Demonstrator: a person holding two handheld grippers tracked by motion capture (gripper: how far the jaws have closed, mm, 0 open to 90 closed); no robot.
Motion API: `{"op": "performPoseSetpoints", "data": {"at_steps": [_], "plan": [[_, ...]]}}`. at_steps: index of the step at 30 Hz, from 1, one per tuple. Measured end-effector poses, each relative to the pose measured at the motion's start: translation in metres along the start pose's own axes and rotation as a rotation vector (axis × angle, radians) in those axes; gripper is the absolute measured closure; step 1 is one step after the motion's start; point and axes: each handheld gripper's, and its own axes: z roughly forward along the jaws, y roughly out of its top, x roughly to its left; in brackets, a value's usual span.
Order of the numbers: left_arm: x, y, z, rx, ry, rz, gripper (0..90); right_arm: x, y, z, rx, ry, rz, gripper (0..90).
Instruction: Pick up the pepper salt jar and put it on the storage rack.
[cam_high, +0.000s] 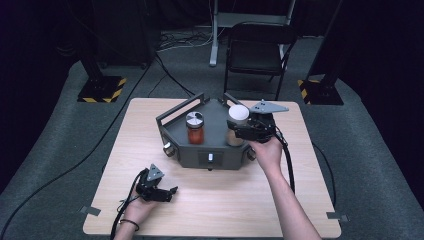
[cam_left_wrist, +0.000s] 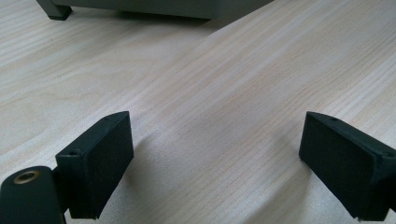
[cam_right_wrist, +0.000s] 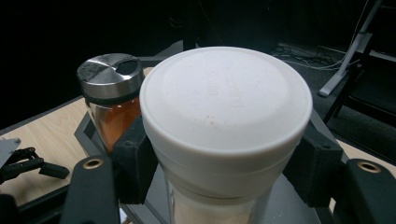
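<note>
White-lidded jar (cam_right_wrist: 224, 135), clamped just under its lid by the right gripper (cam_high: 246, 131), stands over the grey tray's (cam_high: 215, 150) right side beside the orange spice jar (cam_high: 195, 129). Keep it upright and move slowly. Left gripper (cam_high: 159, 191), jaws apart and empty, rests on the table (cam_high: 225, 205).

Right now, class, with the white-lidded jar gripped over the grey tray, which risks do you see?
1. The right gripper clamps the white-lidded jar just below its lid; the lid might pop or the jar slip.
2. The spice jar with the metal cap stands close by on the grey tray; a sideways swing could topple it.
</note>
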Motion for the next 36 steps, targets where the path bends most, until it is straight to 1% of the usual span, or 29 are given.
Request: {"op": "performPoseSetpoints", "data": {"at_steps": [6,9,12,15,18,22,25,30,34,36], "plan": [[0.000,0.000,0.000,0.000,0.000,0.000,9.4,-0.001,-0.001,0.004,0.018,-0.002,0.005,33.1],[0.000,0.000,0.000,0.000,0.000,0.000,9.4,-0.002,-0.002,0.007,0.037,-0.001,0.006,33.1],[0.000,0.000,0.000,0.000,0.000,0.000,9.4,-0.005,-0.004,0.008,0.030,0.002,0.021,33.0],[0.000,0.000,0.000,0.000,0.000,0.000,9.4,-0.010,-0.003,0.008,0.035,0.017,0.033,32.6],[0.000,0.000,0.000,0.000,0.000,0.000,9.4,-0.014,-0.006,0.006,0.022,0.027,0.054,28.8],[0.000,0.000,0.000,0.000,0.000,0.000,9.4,-0.013,-0.007,0.005,0.036,0.022,0.040,26.2],[0.000,0.000,0.000,0.001,0.000,0.001,9.4,-0.013,-0.010,0.004,0.037,0.025,0.045,22.1],[0.000,0.000,0.000,0.000,0.000,0.000,9.4,-0.014,-0.022,-0.003,0.031,0.023,0.051,18.3],[0.000,0.000,0.000,0.001,0.000,0.001,9.4,-0.017,-0.034,-0.010,0.022,0.033,0.057,16.5],[0.000,0.000,0.000,0.000,0.000,0.000,9.4,-0.017,-0.035,-0.011,0.026,0.031,0.056,16.1]]}}
